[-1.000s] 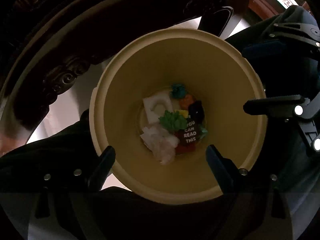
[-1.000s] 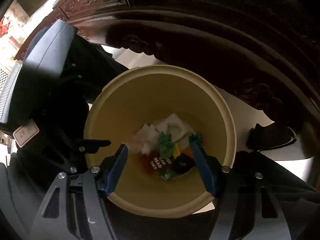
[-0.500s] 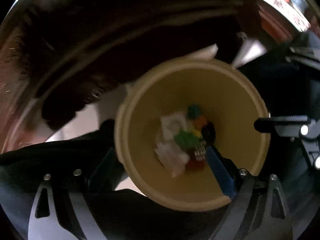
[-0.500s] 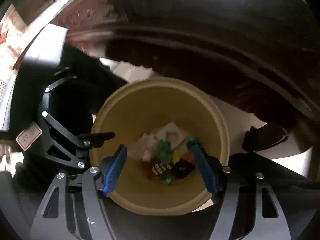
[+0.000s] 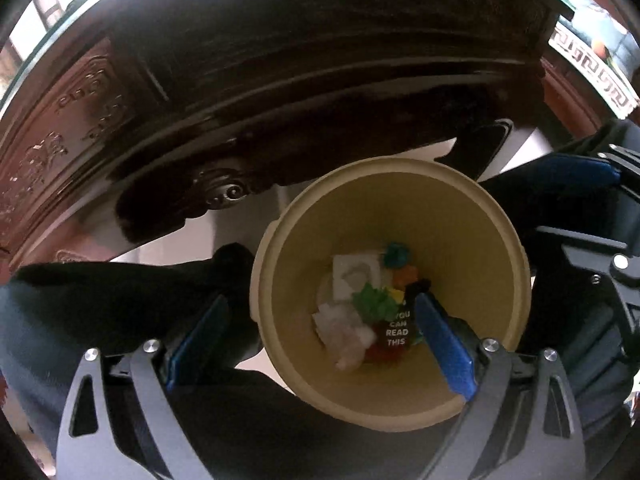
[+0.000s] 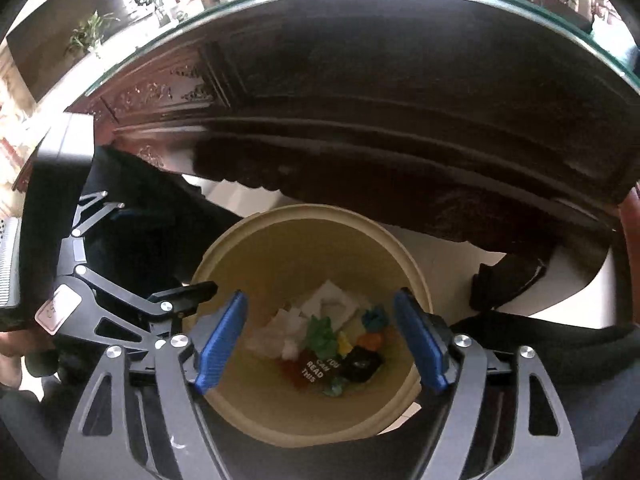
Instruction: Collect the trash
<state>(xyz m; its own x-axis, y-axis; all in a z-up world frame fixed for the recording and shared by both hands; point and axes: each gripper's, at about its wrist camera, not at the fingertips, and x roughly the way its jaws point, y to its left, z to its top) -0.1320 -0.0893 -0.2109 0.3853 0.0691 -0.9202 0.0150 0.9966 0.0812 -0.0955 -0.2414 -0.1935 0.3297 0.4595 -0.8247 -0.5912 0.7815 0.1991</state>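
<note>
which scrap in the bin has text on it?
The dark card reading "YOU CAN READ THIS", at the bottom of the yellow bin, next to the green crumpled paper. The other scraps are plain white or coloured wads with no print.

left wrist: above, facing down | right wrist: likewise | shared: bin (image 5: 472, 240)

Bin (image 6: 308, 420) mouth open to gripper from above; carved table (image 6: 380, 120) overhangs at 12 o'clock; trash (image 6: 320, 340) covers bin bottom.
</note>
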